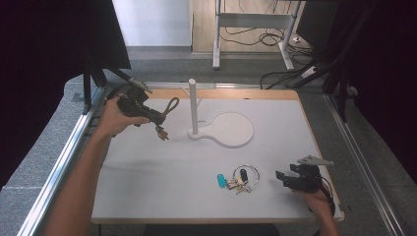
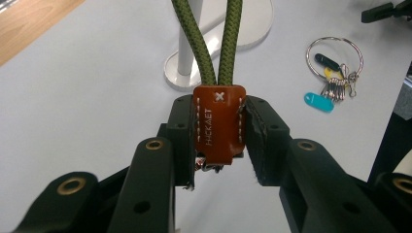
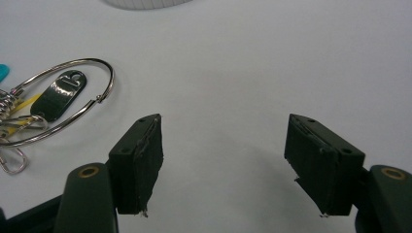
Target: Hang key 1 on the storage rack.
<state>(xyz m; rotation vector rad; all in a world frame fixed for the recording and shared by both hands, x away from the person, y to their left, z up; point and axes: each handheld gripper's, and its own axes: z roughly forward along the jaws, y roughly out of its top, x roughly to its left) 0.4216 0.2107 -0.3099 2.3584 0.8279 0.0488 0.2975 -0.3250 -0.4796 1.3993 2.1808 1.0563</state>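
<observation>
The rope keychain (image 2: 219, 121), an olive cord loop w/ a brown leather tab, is clamped in the left gripper (image 2: 219, 145). The jaws are closed on the tab from both sides. Its long axis runs along the gripper's own line: the doubled cord (image 2: 228, 43) goes straight out ahead of the jaws, toward the white stand (image 1: 193, 105), w/ the metal clip end tucked back betw. the jaws. In the high view the left gripper (image 1: 147, 114) is held up off the table, well left of the stand's post; the cord loop (image 1: 171, 105) sticks out twd the post and a small metal bit hangs below it.

The right gripper (image 3: 228, 165) has its jaws spread wide w/ nothing betw. them, only bare table (image 3: 233, 73) under the gap. In the high view it (image 1: 287, 179) sits well to the front-right of the stand, near the table's front edge.

The key ring (image 1: 239, 179), w/ a blue tag and a black fob, lies flat in front of the stand's round base, just beside the right gripper and not touching it.
</observation>
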